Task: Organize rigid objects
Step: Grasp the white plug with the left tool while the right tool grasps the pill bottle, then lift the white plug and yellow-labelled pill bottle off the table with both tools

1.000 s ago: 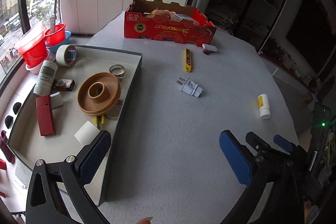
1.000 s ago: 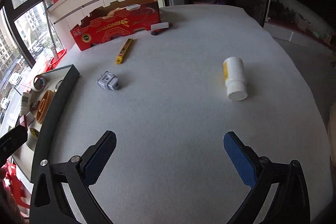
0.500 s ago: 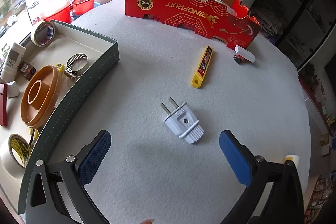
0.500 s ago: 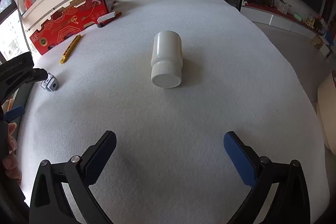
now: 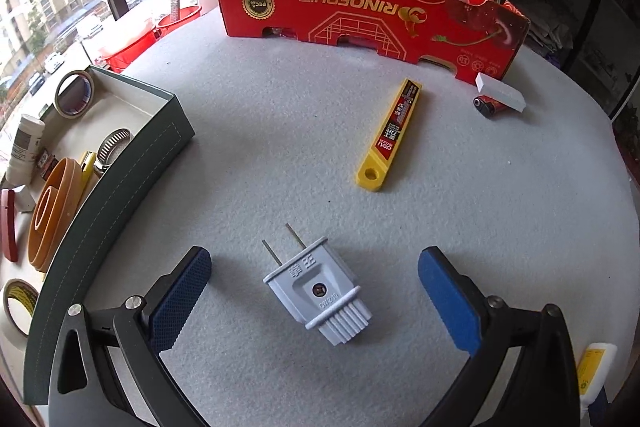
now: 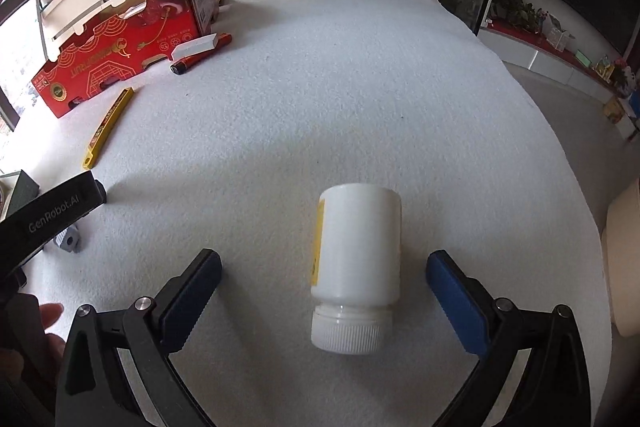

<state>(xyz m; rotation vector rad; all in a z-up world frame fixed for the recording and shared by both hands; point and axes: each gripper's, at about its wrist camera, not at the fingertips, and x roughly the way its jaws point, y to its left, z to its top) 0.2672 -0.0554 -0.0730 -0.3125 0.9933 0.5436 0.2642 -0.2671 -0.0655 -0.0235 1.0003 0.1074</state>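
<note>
A grey two-pin plug (image 5: 318,291) lies on the grey felt table between the wide-open fingers of my left gripper (image 5: 314,291), untouched. A white bottle (image 6: 356,267) with a yellow label lies on its side, cap towards the camera, between the open fingers of my right gripper (image 6: 322,291), untouched. The plug also shows partly in the right wrist view (image 6: 69,239), behind the left gripper's body. A yellow cutter-blade case (image 5: 391,135), a white block (image 5: 500,91) and a red-black battery (image 5: 490,105) lie further back.
A green-walled tray (image 5: 120,187) at the left holds tape rolls, an orange ring, a hose clamp, a white bottle and a red item. A red fruit carton (image 5: 372,11) stands at the table's back. The table edge curves off at the right.
Both grippers have moved forward and down. The plug now sits between the left fingers and the bottle between the right fingers. Both stay open.
</note>
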